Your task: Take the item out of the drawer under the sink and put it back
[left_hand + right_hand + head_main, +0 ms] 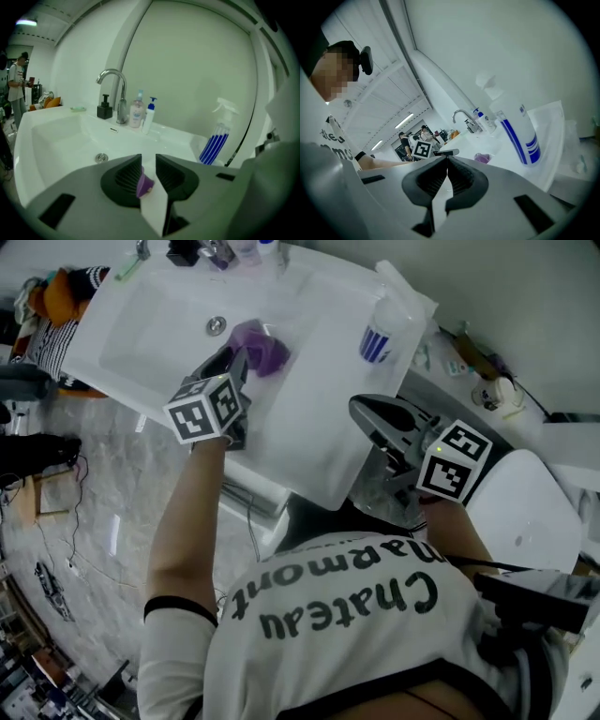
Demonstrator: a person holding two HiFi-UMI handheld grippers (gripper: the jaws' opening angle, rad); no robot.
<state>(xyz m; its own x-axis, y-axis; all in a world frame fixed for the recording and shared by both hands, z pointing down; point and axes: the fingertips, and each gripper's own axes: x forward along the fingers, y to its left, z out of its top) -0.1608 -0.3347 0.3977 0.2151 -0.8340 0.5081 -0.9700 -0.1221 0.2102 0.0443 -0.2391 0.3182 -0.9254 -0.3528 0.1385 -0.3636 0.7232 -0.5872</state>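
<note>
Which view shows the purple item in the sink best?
Head view: most of the purple item shows from above, in the sink, at the tips of the left claw. The left gripper view shows only a sliver of it between that claw's closing jaws. The right gripper view shows it small and far off.

Item (261, 348) in sink (141, 343), bottle (380, 334) right

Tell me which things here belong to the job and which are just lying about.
Job: purple item in the sink; left hand-held gripper, jaws closing with the item between them.
Lying about: spray bottle, faucet, pump bottles; right hand-held gripper, shut and empty.
</note>
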